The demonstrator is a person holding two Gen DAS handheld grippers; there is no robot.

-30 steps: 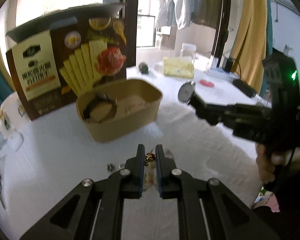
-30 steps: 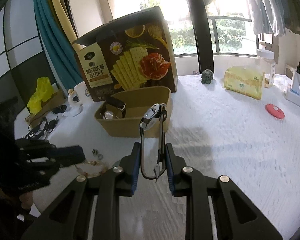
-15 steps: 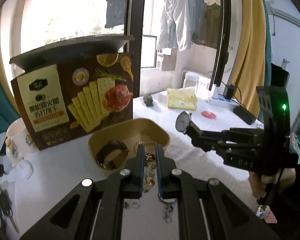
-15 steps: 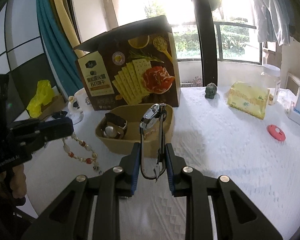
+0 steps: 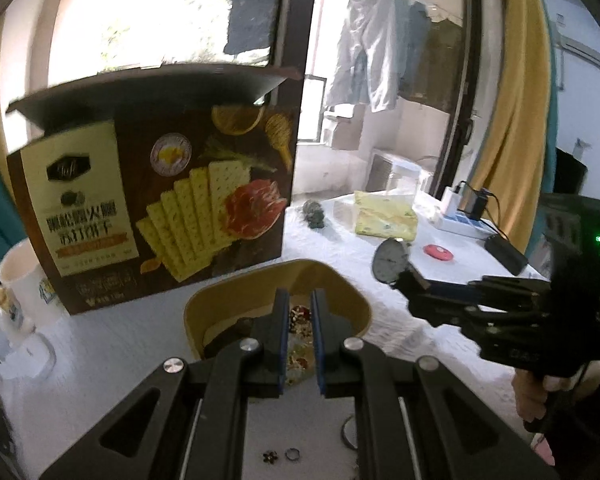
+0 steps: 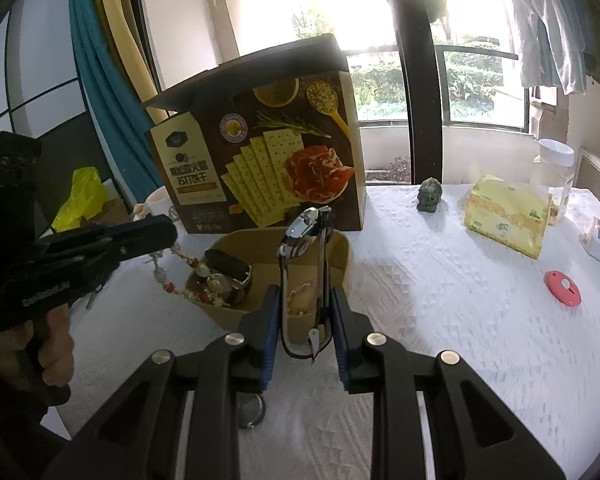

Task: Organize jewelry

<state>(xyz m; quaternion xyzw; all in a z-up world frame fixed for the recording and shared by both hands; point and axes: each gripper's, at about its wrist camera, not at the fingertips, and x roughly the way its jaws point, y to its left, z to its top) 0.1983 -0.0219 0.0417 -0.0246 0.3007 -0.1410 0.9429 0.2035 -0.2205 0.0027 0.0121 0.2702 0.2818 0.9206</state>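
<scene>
My left gripper is shut on a beaded necklace with red and pale beads. In the right wrist view the necklace hangs from the left gripper and drapes over the left rim of the tan tray. A black-strapped watch lies inside the tray. My right gripper is shut on the metal band of a silver watch, held upright just in front of the tray. From the left wrist view, the right gripper and its watch are to the right of the tray.
A large cracker box stands behind the tray, with a white mug to its left. Small rings and a flower earring lie on the white cloth. Farther right are a figurine, a yellow pack and a pink disc.
The left gripper lifted the necklace off the cloth and carried it up to the tray's edge. The right gripper rose a little with its watch.
</scene>
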